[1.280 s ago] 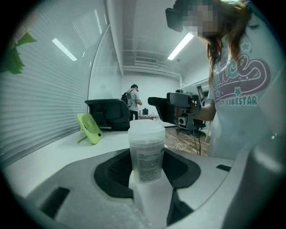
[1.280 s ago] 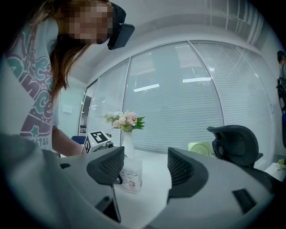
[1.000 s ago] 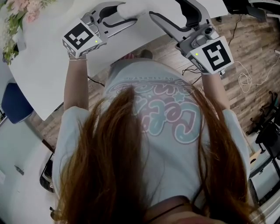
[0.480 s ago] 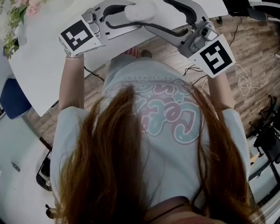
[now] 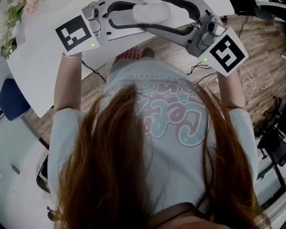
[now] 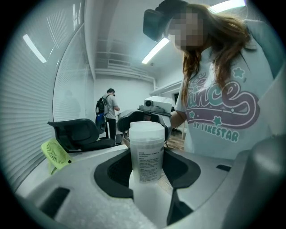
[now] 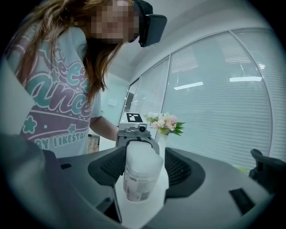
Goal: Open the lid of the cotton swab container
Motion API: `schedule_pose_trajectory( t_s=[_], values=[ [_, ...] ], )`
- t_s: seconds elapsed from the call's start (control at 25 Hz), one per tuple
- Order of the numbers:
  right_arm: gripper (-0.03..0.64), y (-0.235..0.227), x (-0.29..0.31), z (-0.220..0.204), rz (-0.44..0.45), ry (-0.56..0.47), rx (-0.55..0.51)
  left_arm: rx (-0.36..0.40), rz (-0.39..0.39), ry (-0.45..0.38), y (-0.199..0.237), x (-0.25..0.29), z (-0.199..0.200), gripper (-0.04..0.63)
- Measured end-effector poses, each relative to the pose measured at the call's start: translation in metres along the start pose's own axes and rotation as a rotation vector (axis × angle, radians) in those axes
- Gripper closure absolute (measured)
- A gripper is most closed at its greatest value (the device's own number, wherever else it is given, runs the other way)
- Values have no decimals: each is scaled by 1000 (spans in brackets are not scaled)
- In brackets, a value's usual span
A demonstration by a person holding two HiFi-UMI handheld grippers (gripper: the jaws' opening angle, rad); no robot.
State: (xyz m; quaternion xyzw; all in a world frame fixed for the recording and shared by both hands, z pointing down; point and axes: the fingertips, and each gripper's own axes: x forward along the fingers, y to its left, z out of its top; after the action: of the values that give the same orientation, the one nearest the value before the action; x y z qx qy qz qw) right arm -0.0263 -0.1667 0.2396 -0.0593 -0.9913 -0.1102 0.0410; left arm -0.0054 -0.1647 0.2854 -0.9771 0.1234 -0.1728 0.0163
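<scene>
A frosted white cotton swab container (image 5: pixel 151 12) with a printed label hangs over the white table (image 5: pixel 44 67), between both grippers. My left gripper (image 5: pixel 134 17) is shut on it; in the left gripper view the container (image 6: pixel 146 152) stands upright between the dark pads (image 6: pixel 111 172), lid at the far end. My right gripper (image 5: pixel 163 15) comes from the other side, its jaws closing around the container (image 7: pixel 140 172). The left pad (image 7: pixel 109 167) lies against it; a thin gap shows at the other pad. The lid looks seated.
A vase of pink flowers (image 5: pixel 13 18) stands at the table's far left. A blue chair (image 5: pixel 13 103) and cables (image 5: pixel 250 80) are on the wood floor. A green fan (image 6: pixel 54 154), a dark chair (image 6: pixel 76 132) and a person (image 6: pixel 108 112) are in the background.
Both grippers have moved away from the body toward the top of the head view. The container has come into sight between them, and the right jaws now reach around it.
</scene>
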Motion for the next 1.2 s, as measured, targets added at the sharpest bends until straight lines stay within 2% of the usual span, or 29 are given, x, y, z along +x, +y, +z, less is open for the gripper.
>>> schedule_pose_trajectory(
  t_s=[0.32, 0.88, 0.96, 1.08, 1.2],
  values=[
    [368, 5, 10, 6, 95, -19, 0, 22, -46, 4, 1, 1, 2, 405],
    [388, 8, 14, 6, 145, 17, 48, 48, -48, 28, 0, 2, 2, 405],
    [390, 6, 14, 5, 147, 27, 71, 45, -45, 33, 2, 3, 1, 405],
    [394, 1, 13, 7, 158, 6, 165, 66, -27, 33, 6, 4, 2, 407],
    [396, 1, 12, 9, 164, -4, 165, 70, -24, 33, 5, 4, 4, 406]
  ],
)
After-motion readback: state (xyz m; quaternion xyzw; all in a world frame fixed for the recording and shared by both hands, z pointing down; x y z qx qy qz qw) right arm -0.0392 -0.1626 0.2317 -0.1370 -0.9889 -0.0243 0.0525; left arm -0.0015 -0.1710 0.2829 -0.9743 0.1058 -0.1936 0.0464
